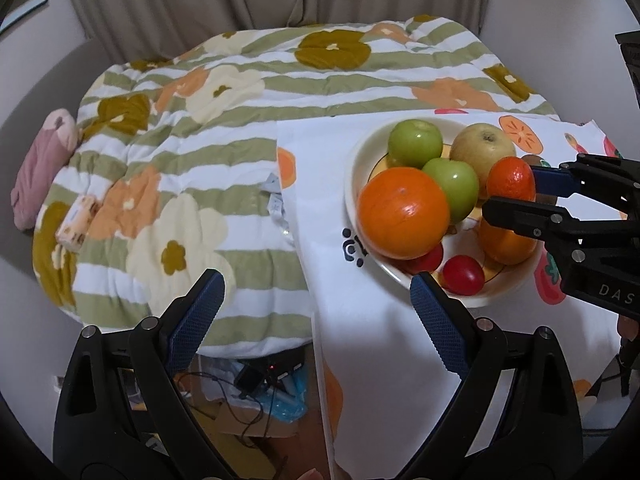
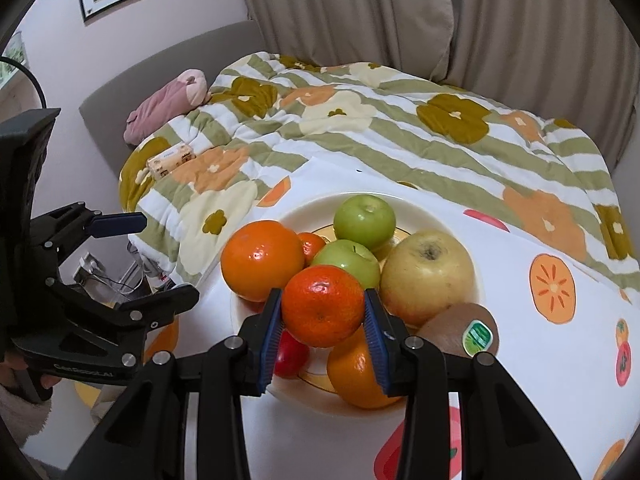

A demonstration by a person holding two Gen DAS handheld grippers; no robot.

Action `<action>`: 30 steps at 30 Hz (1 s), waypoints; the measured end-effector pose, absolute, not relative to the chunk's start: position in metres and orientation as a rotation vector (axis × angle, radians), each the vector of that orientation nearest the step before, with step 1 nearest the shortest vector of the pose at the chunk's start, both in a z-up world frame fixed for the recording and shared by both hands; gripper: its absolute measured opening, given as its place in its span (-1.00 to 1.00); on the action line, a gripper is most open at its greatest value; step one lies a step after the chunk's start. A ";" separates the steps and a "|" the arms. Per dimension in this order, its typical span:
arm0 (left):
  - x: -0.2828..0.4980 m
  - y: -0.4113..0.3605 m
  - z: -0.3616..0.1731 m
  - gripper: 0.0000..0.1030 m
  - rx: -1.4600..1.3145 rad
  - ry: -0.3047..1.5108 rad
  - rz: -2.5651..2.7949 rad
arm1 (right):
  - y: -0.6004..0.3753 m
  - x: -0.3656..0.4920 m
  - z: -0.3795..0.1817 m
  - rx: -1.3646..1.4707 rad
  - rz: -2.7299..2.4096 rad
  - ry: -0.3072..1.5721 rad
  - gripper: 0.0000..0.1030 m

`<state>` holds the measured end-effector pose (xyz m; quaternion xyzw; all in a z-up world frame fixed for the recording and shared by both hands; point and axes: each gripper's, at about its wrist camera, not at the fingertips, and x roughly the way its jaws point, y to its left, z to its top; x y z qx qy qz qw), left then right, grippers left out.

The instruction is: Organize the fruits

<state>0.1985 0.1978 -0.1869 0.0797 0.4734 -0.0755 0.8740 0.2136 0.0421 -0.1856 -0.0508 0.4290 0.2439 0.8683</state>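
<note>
A cream bowl (image 2: 304, 212) on the fruit-print tablecloth holds a large orange (image 2: 262, 260), two green apples (image 2: 364, 222), a yellow apple (image 2: 428, 276), another orange (image 2: 356, 372) and small red fruits (image 1: 462, 274). A kiwi (image 2: 460, 328) with a green sticker rests against the bowl's right side. My right gripper (image 2: 322, 312) is shut on a mandarin (image 2: 322, 306), held just above the pile. In the left wrist view the same mandarin (image 1: 511, 179) sits between the right gripper's pads (image 1: 538, 178). My left gripper (image 1: 316, 292) is open and empty, left of the bowl (image 1: 352, 184) near the table's edge.
A striped floral quilt (image 1: 200, 140) covers the bed behind the table, with a pink pillow (image 1: 36, 168) and a tissue packet (image 1: 76, 222) on it. Cables and boxes (image 1: 256, 384) lie on the floor below the table's left edge. Beige curtains (image 2: 400, 12) hang behind.
</note>
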 end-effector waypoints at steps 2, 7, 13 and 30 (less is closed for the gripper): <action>0.198 0.199 -0.189 0.93 0.162 0.991 -0.157 | 0.044 0.214 -0.187 -0.112 0.512 0.901 -0.30; 0.198 0.200 -0.192 0.93 0.162 0.994 -0.158 | 0.044 0.212 -0.186 -0.115 0.501 0.890 0.41; 0.197 0.202 -0.193 0.93 0.162 0.998 -0.158 | 0.039 0.209 -0.183 -0.094 0.474 0.881 0.64; 0.155 0.160 -0.106 0.93 0.132 0.869 -0.084 | -0.015 0.164 -0.098 -0.026 0.472 0.770 0.64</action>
